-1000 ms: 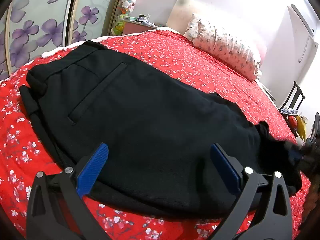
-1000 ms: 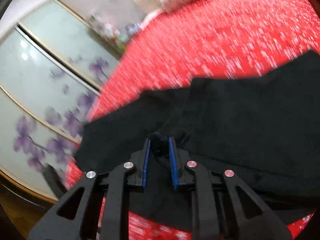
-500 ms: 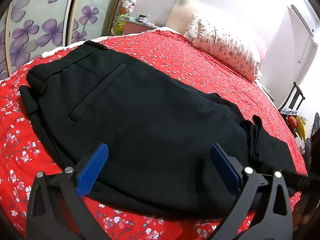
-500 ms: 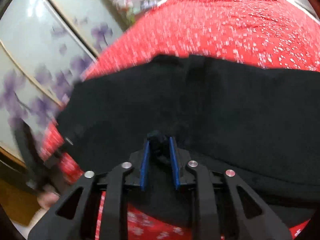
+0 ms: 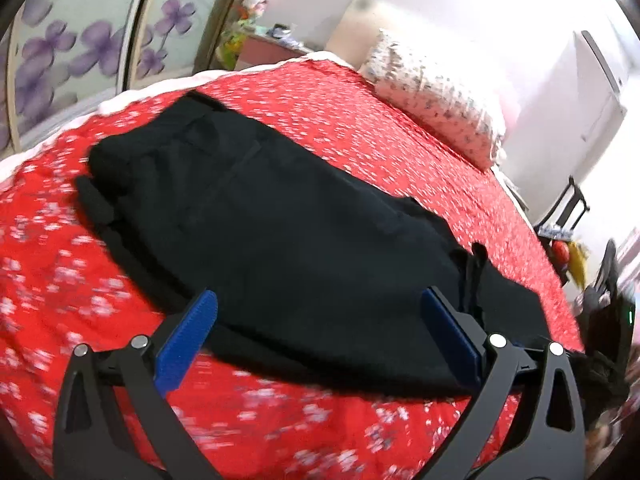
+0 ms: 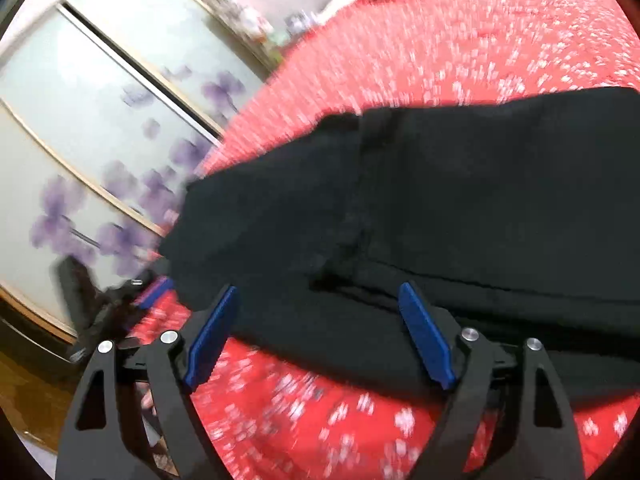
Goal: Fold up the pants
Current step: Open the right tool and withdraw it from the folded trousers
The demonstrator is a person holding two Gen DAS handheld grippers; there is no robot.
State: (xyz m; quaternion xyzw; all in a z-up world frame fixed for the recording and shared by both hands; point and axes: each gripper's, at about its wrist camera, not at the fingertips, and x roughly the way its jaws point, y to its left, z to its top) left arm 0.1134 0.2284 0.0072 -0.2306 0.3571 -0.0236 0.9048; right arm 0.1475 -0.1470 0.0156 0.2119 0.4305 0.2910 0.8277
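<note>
Black pants (image 5: 288, 232) lie flat on a red flowered bedspread (image 5: 400, 128), waist at the far left, legs running to the right. My left gripper (image 5: 320, 332) is open and empty, hovering at the near edge of the pants. In the right wrist view the pants (image 6: 440, 208) lie with a leg folded over, and my right gripper (image 6: 320, 332) is open and empty just above their near edge. The left gripper's blue pad (image 6: 154, 292) shows at the left there.
A flowered pillow (image 5: 432, 92) lies at the head of the bed. Sliding wardrobe doors with purple flowers (image 5: 80, 40) stand to the left, also in the right wrist view (image 6: 100, 140). A dark chair (image 5: 564, 208) and clutter stand beyond the bed's right side.
My right gripper has opened and let go of the pants cloth it was pinching, leaving the leg end on the bed. My left gripper has drawn back a little, still open.
</note>
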